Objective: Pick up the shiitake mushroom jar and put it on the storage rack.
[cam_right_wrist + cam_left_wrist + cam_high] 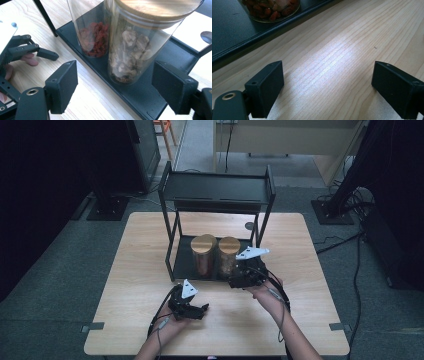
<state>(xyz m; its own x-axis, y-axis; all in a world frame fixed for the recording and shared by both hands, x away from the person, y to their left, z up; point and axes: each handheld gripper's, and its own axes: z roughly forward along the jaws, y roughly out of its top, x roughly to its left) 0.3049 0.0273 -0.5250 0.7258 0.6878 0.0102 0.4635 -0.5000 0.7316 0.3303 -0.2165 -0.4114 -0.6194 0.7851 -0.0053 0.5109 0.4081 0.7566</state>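
Your right tool (113, 86) is released, its matte black jaws spread wide before the walnut jar (136, 47); that clear glass cylinder with its round wooden lid stands on the black rack's (150, 100) bottom shelf, just beside the berry jar (93, 32); your left tool (328, 82) is released too, jaws wide over the pale, grained wooden bench (342, 45), near the rack's edge.

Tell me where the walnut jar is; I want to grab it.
The walnut jar stands on the rack's bottom shelf, right of the red-berry jar in the high view, before the open right gripper.
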